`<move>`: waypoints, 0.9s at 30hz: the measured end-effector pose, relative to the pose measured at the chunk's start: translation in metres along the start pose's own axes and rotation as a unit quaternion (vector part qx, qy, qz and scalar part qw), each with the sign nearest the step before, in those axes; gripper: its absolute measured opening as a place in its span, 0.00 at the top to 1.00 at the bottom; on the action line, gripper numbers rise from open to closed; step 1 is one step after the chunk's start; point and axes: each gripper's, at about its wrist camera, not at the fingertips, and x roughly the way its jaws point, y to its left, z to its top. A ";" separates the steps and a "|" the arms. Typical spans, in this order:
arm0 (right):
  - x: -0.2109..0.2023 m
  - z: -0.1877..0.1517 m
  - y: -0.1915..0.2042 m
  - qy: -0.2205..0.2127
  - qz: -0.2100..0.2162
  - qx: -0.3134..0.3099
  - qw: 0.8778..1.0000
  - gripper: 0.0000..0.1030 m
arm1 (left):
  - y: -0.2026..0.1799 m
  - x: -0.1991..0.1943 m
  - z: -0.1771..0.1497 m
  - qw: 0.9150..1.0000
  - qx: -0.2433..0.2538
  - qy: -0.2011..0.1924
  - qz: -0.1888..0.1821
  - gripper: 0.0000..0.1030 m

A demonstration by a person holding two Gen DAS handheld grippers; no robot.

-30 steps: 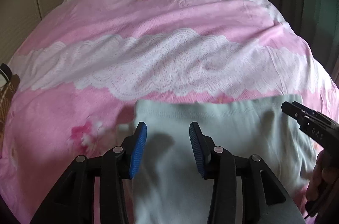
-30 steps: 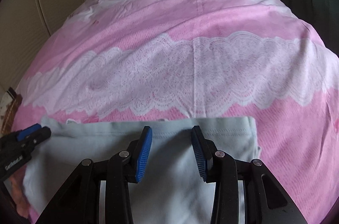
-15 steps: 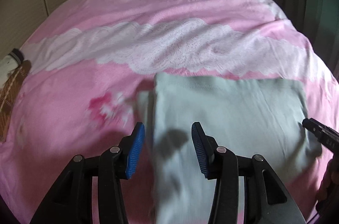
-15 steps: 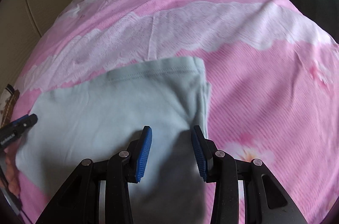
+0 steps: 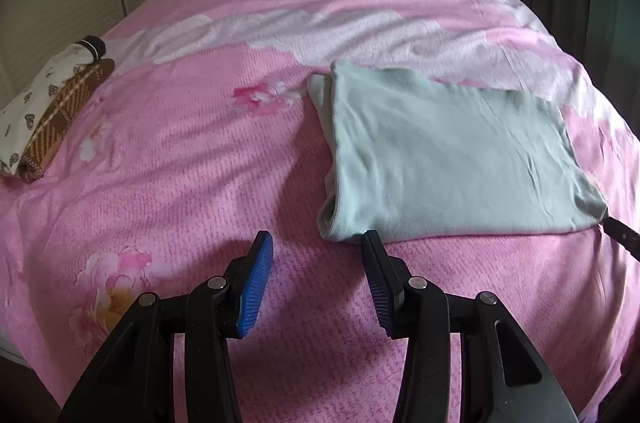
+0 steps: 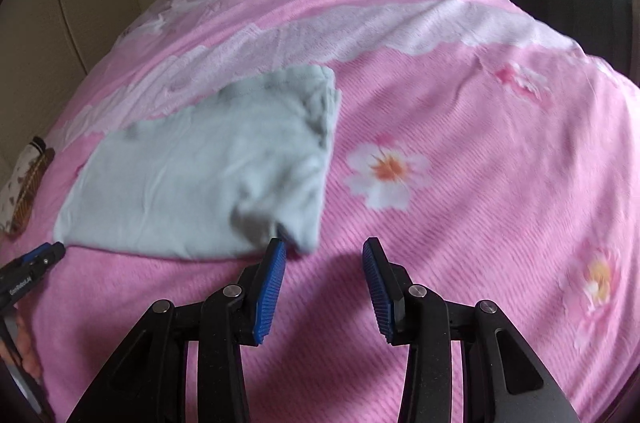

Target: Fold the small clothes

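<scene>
Left wrist view: the left gripper [image 5: 318, 277] hovers with jaws wide and empty, just short of the near left corner of a pale green folded garment [image 5: 448, 159]. The garment lies flat as a neat rectangle on a pink floral bed [image 5: 192, 159]. Patterned folded clothes [image 5: 48, 111] sit at the bed's far left edge.

Right wrist view: the right gripper [image 6: 324, 279] hovers, jaws wide and empty, at the garment's near right corner. The fold looks finished; the next move likely calls for gripping the bundle to set it aside.
</scene>
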 end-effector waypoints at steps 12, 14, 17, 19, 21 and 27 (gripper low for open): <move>0.016 0.004 0.014 0.007 0.037 -0.084 0.996 0.91 | -0.004 0.008 0.007 1.000 -0.006 -0.005 -0.010 0.57; 0.015 0.004 0.014 0.004 0.040 -0.092 0.995 0.92 | -0.006 0.008 0.007 1.000 -0.001 -0.008 -0.007 0.59; 0.009 0.006 0.016 0.000 0.029 -0.118 0.993 0.93 | -0.006 0.007 0.008 1.000 0.004 -0.008 0.000 0.62; 0.002 0.010 0.016 -0.007 0.017 -0.138 0.990 0.93 | -0.008 0.006 0.008 1.000 0.011 -0.008 0.004 0.62; -0.006 0.012 0.014 -0.014 0.013 -0.153 0.988 0.93 | -0.012 0.005 0.007 0.999 0.027 -0.011 0.012 0.62; 0.008 0.000 0.008 0.041 0.005 -0.163 0.986 0.93 | -0.010 0.004 -0.002 1.000 0.022 -0.006 0.020 0.61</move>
